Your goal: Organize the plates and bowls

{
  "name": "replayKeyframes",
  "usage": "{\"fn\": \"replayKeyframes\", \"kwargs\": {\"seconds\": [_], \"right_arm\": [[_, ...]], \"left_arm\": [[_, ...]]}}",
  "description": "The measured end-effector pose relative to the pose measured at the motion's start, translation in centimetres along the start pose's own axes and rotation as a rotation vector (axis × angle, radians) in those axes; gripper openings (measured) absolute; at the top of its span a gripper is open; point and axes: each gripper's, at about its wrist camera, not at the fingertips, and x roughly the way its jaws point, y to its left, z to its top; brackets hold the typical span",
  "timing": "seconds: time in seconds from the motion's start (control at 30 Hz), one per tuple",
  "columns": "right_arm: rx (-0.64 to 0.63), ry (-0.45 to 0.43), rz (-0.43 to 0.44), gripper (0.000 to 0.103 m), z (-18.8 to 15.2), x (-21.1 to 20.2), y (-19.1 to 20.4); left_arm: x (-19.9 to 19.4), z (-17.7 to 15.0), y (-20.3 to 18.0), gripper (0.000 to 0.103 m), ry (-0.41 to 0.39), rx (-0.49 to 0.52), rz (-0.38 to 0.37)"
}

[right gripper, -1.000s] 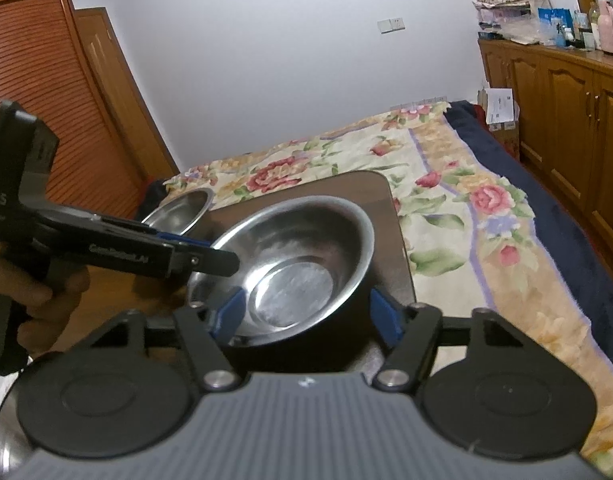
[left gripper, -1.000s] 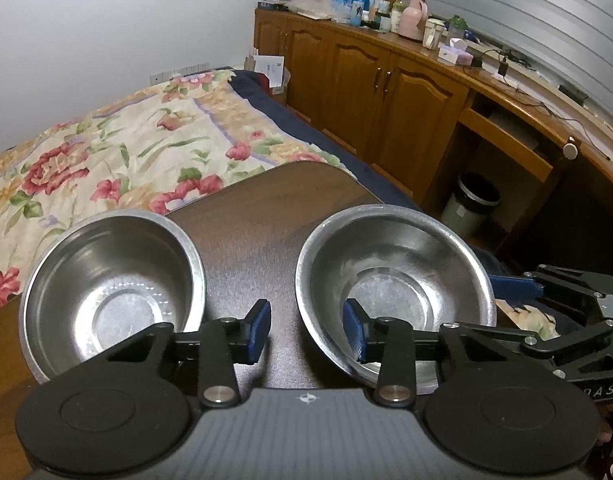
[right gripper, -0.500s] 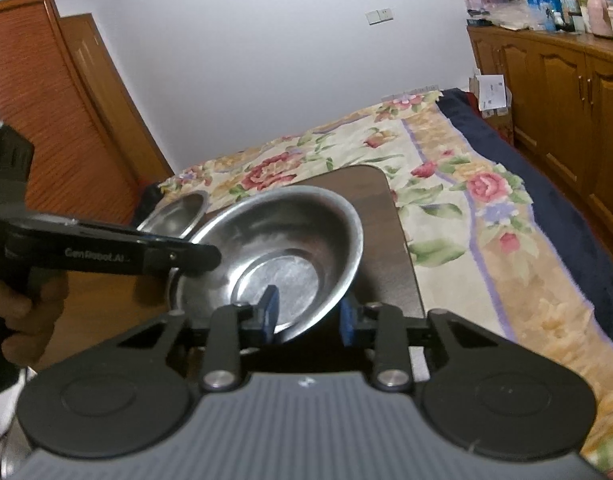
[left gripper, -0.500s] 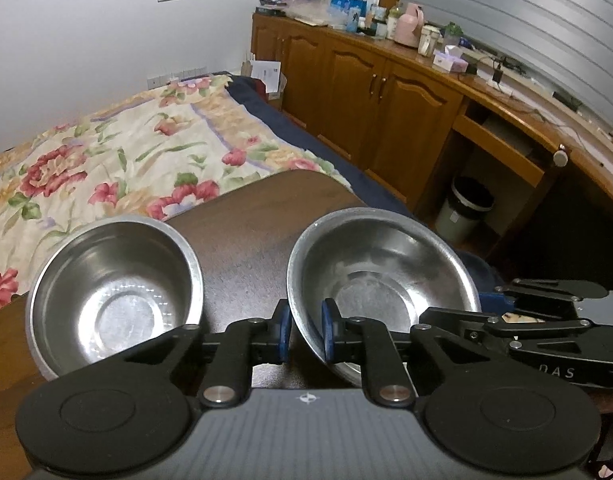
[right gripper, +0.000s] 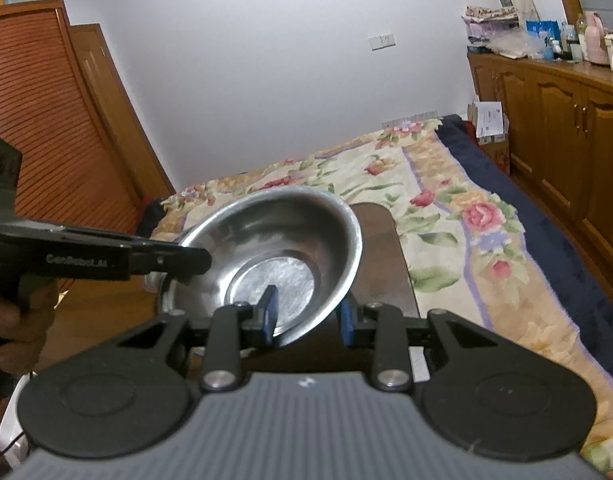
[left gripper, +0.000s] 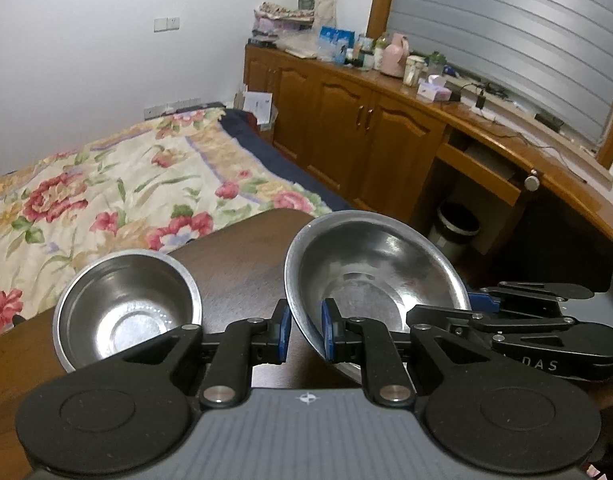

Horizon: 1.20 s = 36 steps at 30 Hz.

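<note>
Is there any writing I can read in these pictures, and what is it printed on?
"DAS", white letters on the side of the right gripper, seen from the left wrist; anything before them is hidden.
"GenRobot.AI", as best it reads, blurred, on the side of the left gripper, seen from the right wrist.
Boxes and bottles on the wooden counter: labels too small to read.

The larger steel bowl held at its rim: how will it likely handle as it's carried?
Larger steel bowl: likely stiff and light, thin-walled. Its polished rim looks slippery, so the left hand-held gripper and right hand-held gripper may let the already tilted bowl pivot.
</note>
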Motion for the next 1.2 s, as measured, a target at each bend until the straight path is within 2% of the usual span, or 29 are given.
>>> {"fn": "replayKeyframes", "kwargs": {"seconds": [0.7,1.2], "right_arm": [[-0.057,-0.047,0.016,0.033,0.1,-3.1,3.0],[-0.077,-0.039,0.074,0.033,-2.0,-5.2,6.1]], "left_arm": [[-5.4,-1.5,-0.6,0.019,-0.074,0.013,0.007],[-10.6,-5.4,-0.8,0.019,-0.114,-0.004,0.033]]}}
